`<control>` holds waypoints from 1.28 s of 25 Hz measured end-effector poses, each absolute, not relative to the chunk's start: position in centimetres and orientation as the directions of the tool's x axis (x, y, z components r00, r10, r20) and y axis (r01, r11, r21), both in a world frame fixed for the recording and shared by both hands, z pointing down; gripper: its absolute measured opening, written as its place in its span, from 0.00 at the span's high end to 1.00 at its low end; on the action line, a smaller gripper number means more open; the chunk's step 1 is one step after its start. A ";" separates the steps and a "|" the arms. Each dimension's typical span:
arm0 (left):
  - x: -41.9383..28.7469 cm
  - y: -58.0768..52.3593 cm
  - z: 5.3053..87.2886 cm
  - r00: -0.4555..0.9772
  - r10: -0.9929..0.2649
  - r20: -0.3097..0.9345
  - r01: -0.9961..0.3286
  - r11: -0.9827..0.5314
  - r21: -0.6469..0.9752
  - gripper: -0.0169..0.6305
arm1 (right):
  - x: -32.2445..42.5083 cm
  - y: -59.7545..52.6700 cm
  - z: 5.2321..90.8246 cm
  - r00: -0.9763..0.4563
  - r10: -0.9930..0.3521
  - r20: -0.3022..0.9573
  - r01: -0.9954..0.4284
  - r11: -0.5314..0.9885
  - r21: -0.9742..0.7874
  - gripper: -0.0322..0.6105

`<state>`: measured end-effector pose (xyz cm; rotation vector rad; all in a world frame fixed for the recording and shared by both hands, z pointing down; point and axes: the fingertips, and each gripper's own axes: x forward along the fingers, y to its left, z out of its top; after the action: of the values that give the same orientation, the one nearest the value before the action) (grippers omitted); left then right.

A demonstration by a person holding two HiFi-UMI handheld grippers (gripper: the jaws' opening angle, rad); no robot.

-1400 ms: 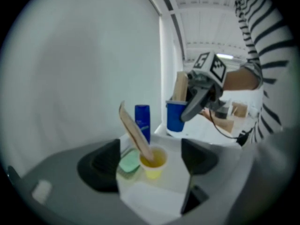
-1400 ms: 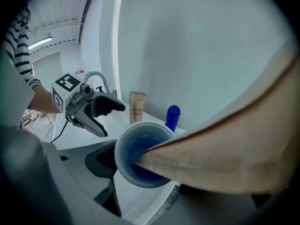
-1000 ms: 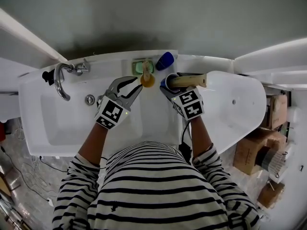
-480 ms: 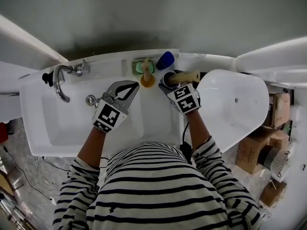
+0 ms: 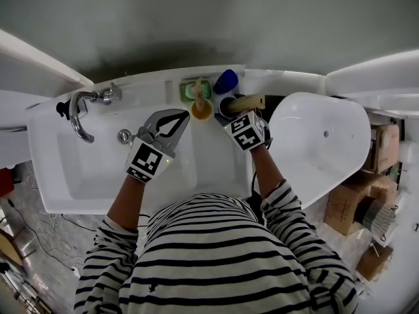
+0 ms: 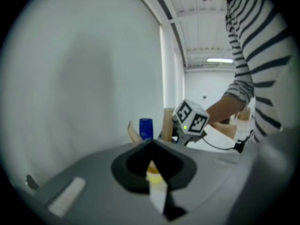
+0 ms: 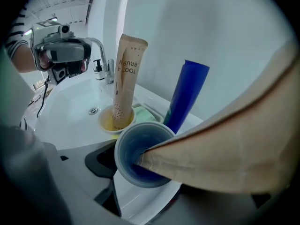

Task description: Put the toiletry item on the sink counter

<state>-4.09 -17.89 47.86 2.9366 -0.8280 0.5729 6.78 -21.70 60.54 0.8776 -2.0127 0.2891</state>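
Note:
My right gripper (image 5: 233, 112) is shut on a brown paper toothbrush packet (image 5: 249, 101), tilted, with its lower end inside a blue cup (image 7: 140, 158) on the white sink counter (image 5: 150, 84). In the right gripper view that packet (image 7: 225, 144) fills the right side. Left of the blue cup stands a yellow cup (image 5: 201, 110) with a second, upright paper packet (image 7: 126, 78) in it. My left gripper (image 5: 171, 122) hangs shut and empty over the basin, a little short of the yellow cup (image 6: 152, 170).
A blue tube (image 5: 226, 80) stands behind the cups by the wall, beside a green soap dish (image 5: 191, 89). The faucet (image 5: 78, 110) is at the basin's far left, the drain (image 7: 93, 110) below it. A white tub (image 5: 321, 142) and cardboard boxes (image 5: 386, 149) lie right.
My left jaws closed and drew back a little from the yellow cup. My right gripper sank with the packet, whose end now sits in the blue cup.

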 end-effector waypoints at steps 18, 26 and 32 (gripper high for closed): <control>-4.1 -17.7 48.1 0.786 -0.503 0.359 -0.517 -0.854 -0.061 0.96 | 6.5 -21.9 62.5 -0.339 -0.473 0.813 -0.625 0.760 0.181 0.40; -4.1 -17.6 48.3 0.787 -0.499 0.363 -0.516 -0.855 -0.056 0.96 | 6.2 -21.5 62.7 -0.346 -0.459 0.818 -0.613 0.771 0.172 0.40; -4.0 -17.7 48.3 0.788 -0.500 0.359 -0.517 -0.854 -0.055 0.96 | 6.4 -21.5 62.9 -0.340 -0.454 0.824 -0.613 0.771 0.171 0.40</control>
<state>-4.00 -17.65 48.32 2.9260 -0.8334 0.5681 6.38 -21.47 62.94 0.8021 -1.9937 0.2070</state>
